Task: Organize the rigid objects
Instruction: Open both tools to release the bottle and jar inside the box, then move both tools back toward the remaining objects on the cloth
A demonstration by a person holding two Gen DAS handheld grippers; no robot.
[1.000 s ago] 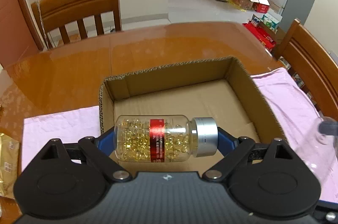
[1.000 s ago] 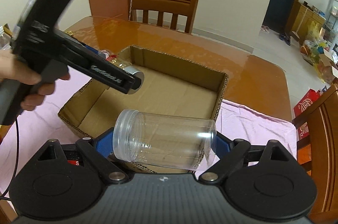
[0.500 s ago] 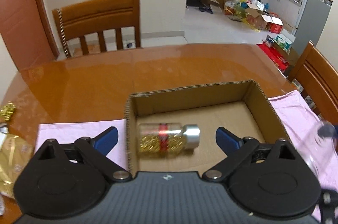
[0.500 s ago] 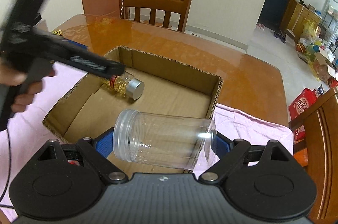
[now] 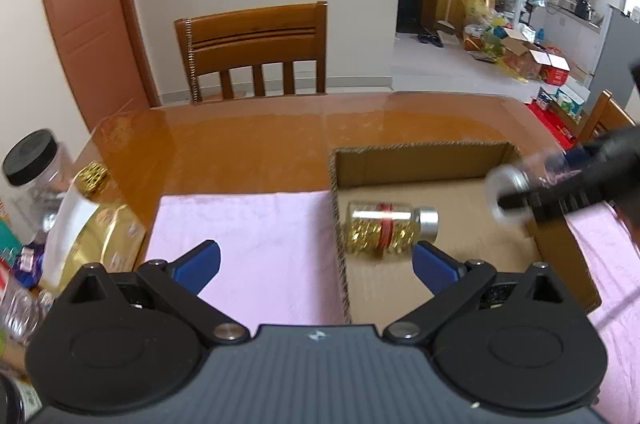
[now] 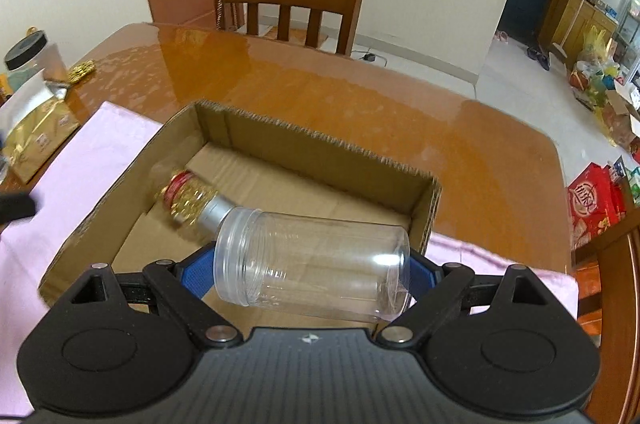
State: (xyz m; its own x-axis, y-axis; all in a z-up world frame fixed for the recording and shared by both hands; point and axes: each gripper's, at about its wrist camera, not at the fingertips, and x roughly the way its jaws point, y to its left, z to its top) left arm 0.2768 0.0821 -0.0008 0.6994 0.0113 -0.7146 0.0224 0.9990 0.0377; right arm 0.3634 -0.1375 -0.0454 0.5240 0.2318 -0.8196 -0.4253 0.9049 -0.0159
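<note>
Glossy wooden bench (image 5: 248,147) carried cardboard box (image 6: 332,151). Capsule bottle (image 5: 390,228) lay inside box, near its left wall. Left claw (image 5: 316,264) released, empty, over box's left wall. Right claw (image 6: 306,274) clenched on clear jar (image 6: 316,264), sideways above box, seemingly for lowering in.

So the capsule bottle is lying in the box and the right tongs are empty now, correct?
Not quite. The capsule bottle does lie on its side in the cardboard box, but the right tongs are not empty: the right wrist view shows them shut on the clear jar, held over the box.
</note>
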